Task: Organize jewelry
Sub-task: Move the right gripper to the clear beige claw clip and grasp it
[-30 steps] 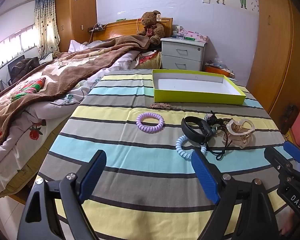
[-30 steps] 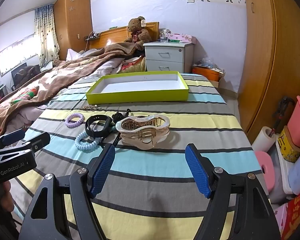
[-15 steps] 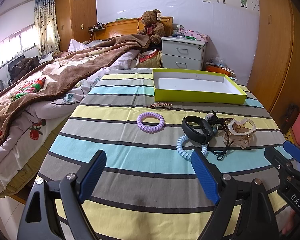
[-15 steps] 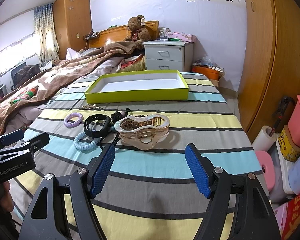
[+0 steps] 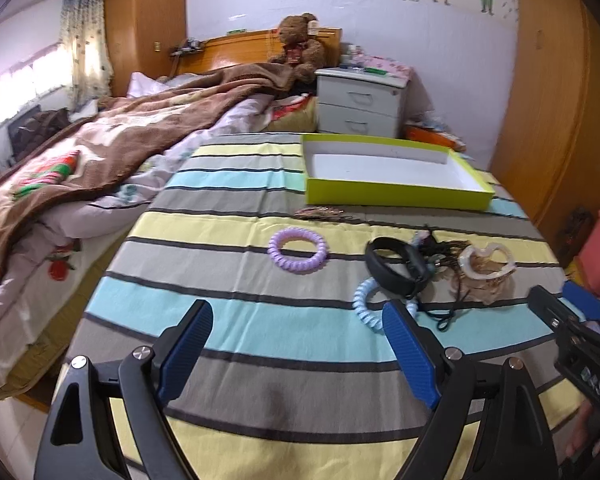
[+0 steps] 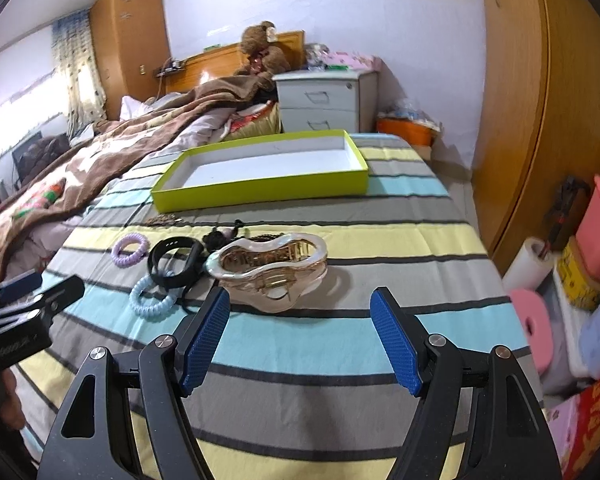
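A lime-green tray (image 5: 396, 194) (image 6: 260, 190) with a white floor stands empty at the far side of the striped table. In front of it lie a purple spiral hair tie (image 5: 298, 250) (image 6: 130, 249), a black band (image 5: 394, 266) (image 6: 174, 260), a light blue spiral hair tie (image 5: 370, 304) (image 6: 152, 298), a dark tangle of cords, a thin brown hair clip (image 5: 322, 212) and a clear beige claw clip (image 5: 486, 262) (image 6: 270, 266). My left gripper (image 5: 298, 350) is open and empty, near the table's front. My right gripper (image 6: 300, 338) is open and empty, just short of the claw clip.
A bed with a brown blanket (image 5: 100, 152) runs along the table's left side. A white nightstand (image 5: 360, 104) and a teddy bear (image 5: 300, 46) stand behind. Wooden wardrobe doors (image 6: 540, 100) and stacked boxes and a paper roll (image 6: 532, 256) are to the right.
Both grippers have tilted and shifted slightly; the right one has come closer to the claw clip. Nothing on the table has moved.
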### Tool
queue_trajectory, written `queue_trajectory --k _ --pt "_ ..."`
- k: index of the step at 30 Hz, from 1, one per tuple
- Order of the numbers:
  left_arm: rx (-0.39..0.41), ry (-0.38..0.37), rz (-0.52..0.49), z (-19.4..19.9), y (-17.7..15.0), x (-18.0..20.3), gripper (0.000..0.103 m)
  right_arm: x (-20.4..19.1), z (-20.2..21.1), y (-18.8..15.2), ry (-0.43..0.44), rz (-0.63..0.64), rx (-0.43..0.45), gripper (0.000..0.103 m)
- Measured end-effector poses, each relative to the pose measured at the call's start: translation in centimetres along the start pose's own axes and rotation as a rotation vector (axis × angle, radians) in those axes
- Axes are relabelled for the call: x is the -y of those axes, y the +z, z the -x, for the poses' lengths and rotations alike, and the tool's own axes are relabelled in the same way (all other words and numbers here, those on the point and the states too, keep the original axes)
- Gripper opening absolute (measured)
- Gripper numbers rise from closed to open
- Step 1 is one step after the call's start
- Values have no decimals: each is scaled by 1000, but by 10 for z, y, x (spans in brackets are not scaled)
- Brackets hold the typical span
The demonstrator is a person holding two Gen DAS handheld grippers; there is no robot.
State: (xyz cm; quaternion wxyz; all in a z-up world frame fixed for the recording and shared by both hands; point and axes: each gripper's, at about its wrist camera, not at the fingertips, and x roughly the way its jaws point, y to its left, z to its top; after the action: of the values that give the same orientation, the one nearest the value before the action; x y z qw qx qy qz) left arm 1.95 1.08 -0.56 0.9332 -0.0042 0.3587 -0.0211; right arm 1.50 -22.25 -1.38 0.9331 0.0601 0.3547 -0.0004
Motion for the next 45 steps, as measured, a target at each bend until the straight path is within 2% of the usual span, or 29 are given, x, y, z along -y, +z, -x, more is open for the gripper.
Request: queue_trajectory --k 1,4,7,10,14,21,29,31,33,43,45 --pt "-3 -21 2 -2 1 -2 88 3 -3 2 3 -17 -9 73" --pt "-17 -20 -10 -9 7 -6 88 8 -16 9 26 -66 -39 73" --pt "-82 -38 3 -19 10 -13 88 12 -32 14 55 -130 -97 73" --pt "-113 -63 41 -27 12 -22 88 13 -44 19 70 -179 -137 73" --pt "-130 -26 9 -34 17 -27 88 8 -55 26 76 -193 -174 73" --pt "-177 -18 10 -47 23 -38 88 12 -64 25 7 -140 -257 73" --pt "-190 -23 27 -59 31 -51 88 22 -50 39 -122 16 -254 73" --pt "-201 -30 26 -63 33 -50 87 28 -52 40 -82 -15 -283 73" --pt "-213 -41 26 -68 34 -50 86 35 -54 40 1 -89 -310 72" --pt "-249 -27 26 -82 37 -50 85 30 -71 38 52 -108 -353 72" --pt "-256 -27 26 -85 37 -49 85 25 -72 40 72 -90 -369 64"
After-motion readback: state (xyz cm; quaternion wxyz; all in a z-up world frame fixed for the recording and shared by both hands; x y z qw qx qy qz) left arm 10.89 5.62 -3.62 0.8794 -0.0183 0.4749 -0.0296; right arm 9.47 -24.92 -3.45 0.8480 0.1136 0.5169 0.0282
